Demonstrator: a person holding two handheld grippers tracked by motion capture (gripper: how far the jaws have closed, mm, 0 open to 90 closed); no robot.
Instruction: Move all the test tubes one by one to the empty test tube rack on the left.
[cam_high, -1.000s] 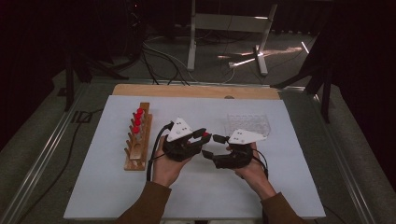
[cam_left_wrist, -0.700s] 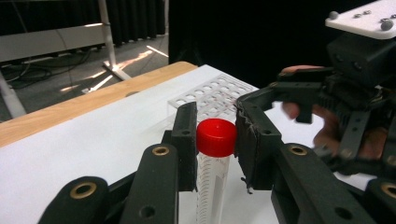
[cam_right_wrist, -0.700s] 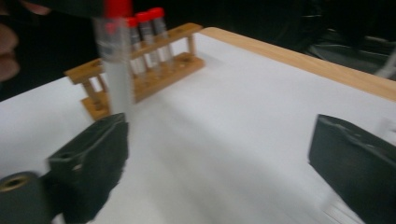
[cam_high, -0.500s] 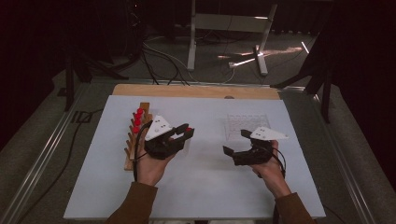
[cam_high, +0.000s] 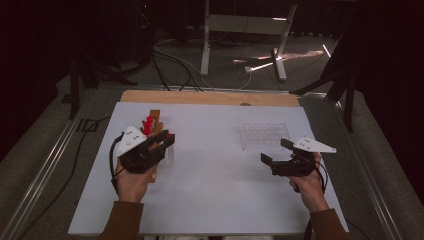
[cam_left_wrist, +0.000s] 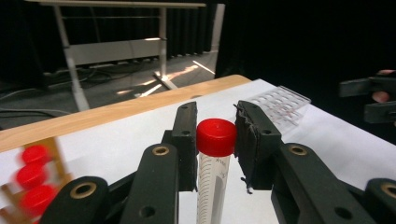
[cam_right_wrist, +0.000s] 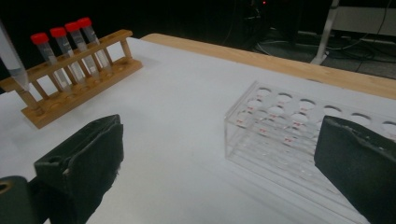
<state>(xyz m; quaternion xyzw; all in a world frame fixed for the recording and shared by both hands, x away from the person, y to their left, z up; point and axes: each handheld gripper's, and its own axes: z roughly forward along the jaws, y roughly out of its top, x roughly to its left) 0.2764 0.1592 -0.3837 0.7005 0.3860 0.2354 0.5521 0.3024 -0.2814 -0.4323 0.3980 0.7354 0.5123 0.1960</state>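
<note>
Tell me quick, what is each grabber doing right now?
Left gripper: shut on a red-capped tube.
Right gripper: open, holding nothing; its jaws have just been opening.

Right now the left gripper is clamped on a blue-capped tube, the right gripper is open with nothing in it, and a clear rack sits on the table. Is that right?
Not quite: the cap is red, not blue. The left gripper view shows the left gripper shut on the red-capped tube. The rest holds: the right gripper is open with nothing in it, and the clear rack sits on the table.
</note>
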